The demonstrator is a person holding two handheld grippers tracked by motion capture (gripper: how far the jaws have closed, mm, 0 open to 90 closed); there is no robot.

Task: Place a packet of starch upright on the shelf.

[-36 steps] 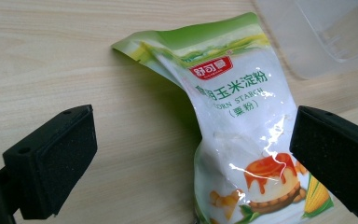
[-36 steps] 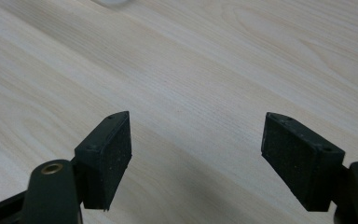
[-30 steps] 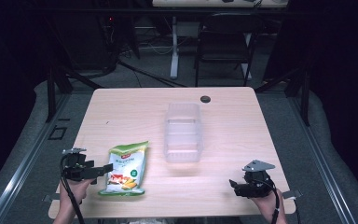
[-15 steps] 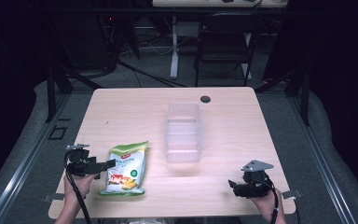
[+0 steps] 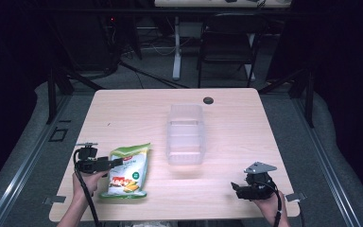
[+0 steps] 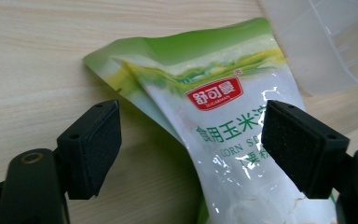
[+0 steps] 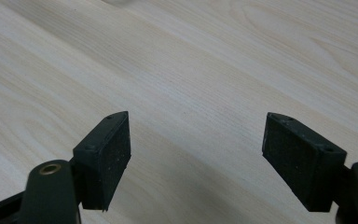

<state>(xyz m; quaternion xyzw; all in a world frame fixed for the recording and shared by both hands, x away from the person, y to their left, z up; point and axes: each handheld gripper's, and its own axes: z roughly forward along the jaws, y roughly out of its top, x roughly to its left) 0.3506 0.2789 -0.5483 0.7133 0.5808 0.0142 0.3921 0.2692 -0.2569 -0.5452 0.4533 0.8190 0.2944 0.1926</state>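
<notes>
Lying flat on table (image 5: 246, 118), near-left part, beside clear tub (image 5: 185, 135): green-white bag (image 5: 125, 171). Straddling the bag's upper end, jaws spread wide, not gripping: left gripper (image 6: 191, 140). Hovering over bare wood at near-right, jaws likewise spread: right gripper (image 7: 198, 154).

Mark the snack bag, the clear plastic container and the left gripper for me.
snack bag (image 5: 125, 171): high view, middle of its printed front.
clear plastic container (image 5: 185, 142): high view, near its centre.
left gripper (image 6: 189, 149): left gripper view, midway between its open fingertips, which straddle the bag.
</notes>
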